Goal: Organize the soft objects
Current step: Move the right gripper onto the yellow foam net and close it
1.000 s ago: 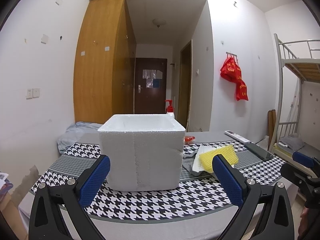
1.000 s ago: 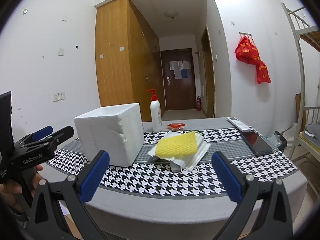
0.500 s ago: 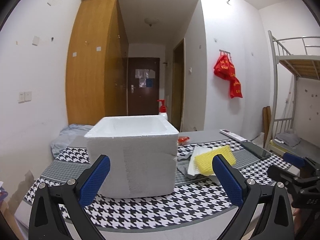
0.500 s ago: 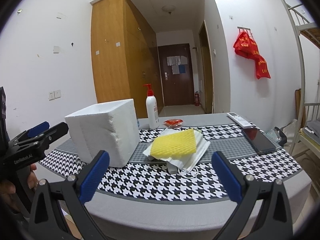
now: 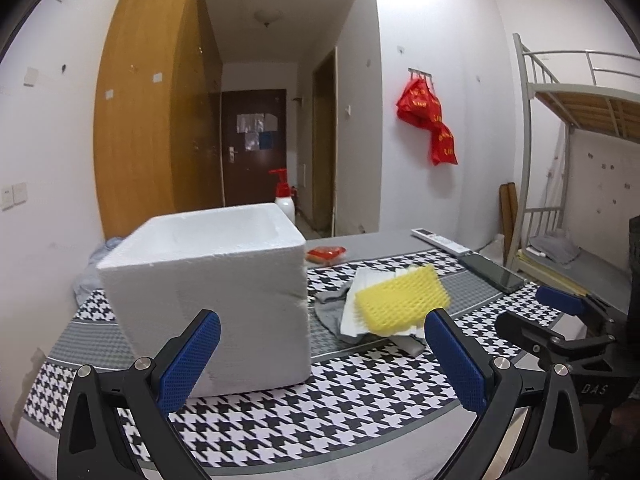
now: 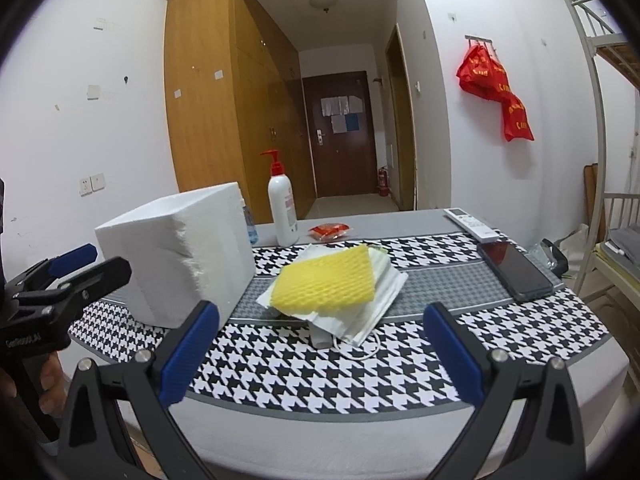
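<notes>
A yellow foam net (image 6: pixel 325 282) lies on top of a pile of white masks (image 6: pixel 362 312) in the middle of the table; in the left wrist view the yellow foam net (image 5: pixel 402 300) sits beside a grey cloth (image 5: pixel 330 312). A white foam box (image 5: pixel 208 292) stands to its left, open at the top, and appears as the white foam box (image 6: pixel 180 256) in the right wrist view. My left gripper (image 5: pixel 320 364) is open, near the table's front edge facing the box. My right gripper (image 6: pixel 320 354) is open too, short of the pile, with nothing between its fingers.
A pump bottle (image 6: pixel 282 208) and a small red packet (image 6: pixel 330 231) stand behind the pile. A remote (image 6: pixel 472 224) and a phone (image 6: pixel 514 270) lie at the right. The table has a houndstooth cloth (image 6: pixel 304 368). A bunk bed (image 5: pixel 568 152) stands on the right.
Both grippers have moved closer to the table, and the left view has swung so the box sits further left. Both stay open.
</notes>
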